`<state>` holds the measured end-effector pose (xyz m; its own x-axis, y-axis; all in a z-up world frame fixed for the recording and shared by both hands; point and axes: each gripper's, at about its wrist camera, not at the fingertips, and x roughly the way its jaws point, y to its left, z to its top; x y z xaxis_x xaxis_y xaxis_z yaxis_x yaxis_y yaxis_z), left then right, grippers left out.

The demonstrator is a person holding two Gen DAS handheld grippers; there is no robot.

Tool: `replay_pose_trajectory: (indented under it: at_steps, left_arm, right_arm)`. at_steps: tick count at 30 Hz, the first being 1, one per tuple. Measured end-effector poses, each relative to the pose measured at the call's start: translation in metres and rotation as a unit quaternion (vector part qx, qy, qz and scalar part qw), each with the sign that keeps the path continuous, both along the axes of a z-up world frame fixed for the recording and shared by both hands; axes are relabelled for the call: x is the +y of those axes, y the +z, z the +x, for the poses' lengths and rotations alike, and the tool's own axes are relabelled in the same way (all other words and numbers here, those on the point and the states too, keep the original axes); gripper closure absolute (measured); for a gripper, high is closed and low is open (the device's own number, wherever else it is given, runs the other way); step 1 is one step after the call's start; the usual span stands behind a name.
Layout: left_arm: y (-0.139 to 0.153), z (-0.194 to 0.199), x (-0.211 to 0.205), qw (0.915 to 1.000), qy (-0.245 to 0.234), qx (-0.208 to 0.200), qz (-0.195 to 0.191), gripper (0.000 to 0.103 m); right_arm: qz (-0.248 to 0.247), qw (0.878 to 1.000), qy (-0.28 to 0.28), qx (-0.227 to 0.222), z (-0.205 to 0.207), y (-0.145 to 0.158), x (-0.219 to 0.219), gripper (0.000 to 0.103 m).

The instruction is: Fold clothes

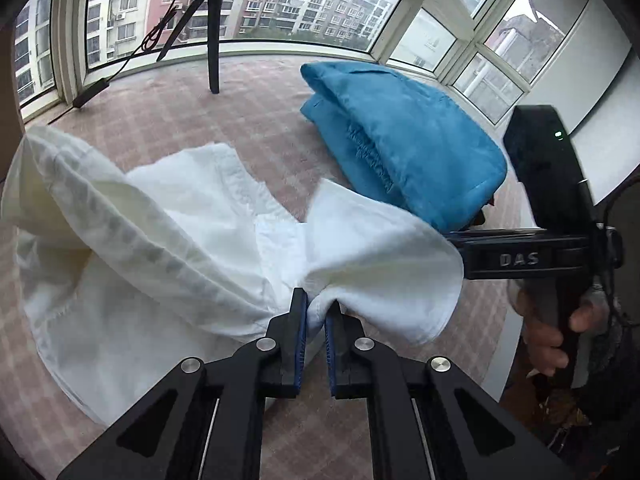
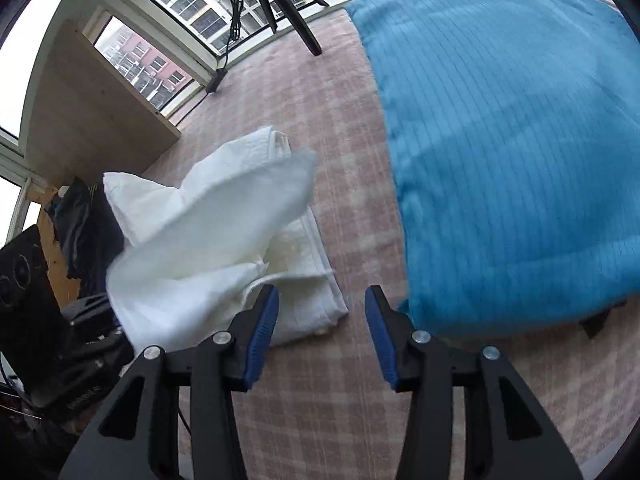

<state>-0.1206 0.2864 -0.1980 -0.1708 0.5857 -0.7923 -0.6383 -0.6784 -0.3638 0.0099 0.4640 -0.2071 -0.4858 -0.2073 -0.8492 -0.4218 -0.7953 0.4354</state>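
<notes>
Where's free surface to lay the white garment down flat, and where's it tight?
Free: the checked cover between the white garment and the blue garment, running back to the tripod, and the near strip below the open right hand-held gripper. Tight: the blue garment fills the right side; the left edge drops to clutter.

A home's glazed balcony room; wraparound windows (image 1: 304, 4) face apartment blocks; checked carpet (image 2: 320, 420).
</notes>
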Motion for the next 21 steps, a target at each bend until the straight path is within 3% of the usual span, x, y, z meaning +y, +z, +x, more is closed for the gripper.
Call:
replay_pose_trajectory:
  at_steps: [6,14,17,21]
  left_arm:
    - [0.002,0.016,-0.004,0.9997,0.003,0.017,-0.018,0.087]
    - [0.029,0.042,-0.047,0.998,-0.012,0.057,-0.023,0.067]
    - [0.025,0.036,-0.048,0.9984,-0.015,0.05,-0.025,0.066]
    - [0.037,0.013,-0.065,0.999,0.014,0.037,-0.022,0.068]
  right_arm:
    - [0.018,1.0,0.0,0.007,0.023,0.017,-0.007,0.057]
    - [-0.072,0.997,0.002,0.034,0.036,0.03,-0.017,0.051]
    - [-0.088,0.996,0.01,0.025,0.026,0.025,-0.027,0.048]
    - [-0.058,0.998,0.03,-0.009,0.014,0.014,-0.033,0.048]
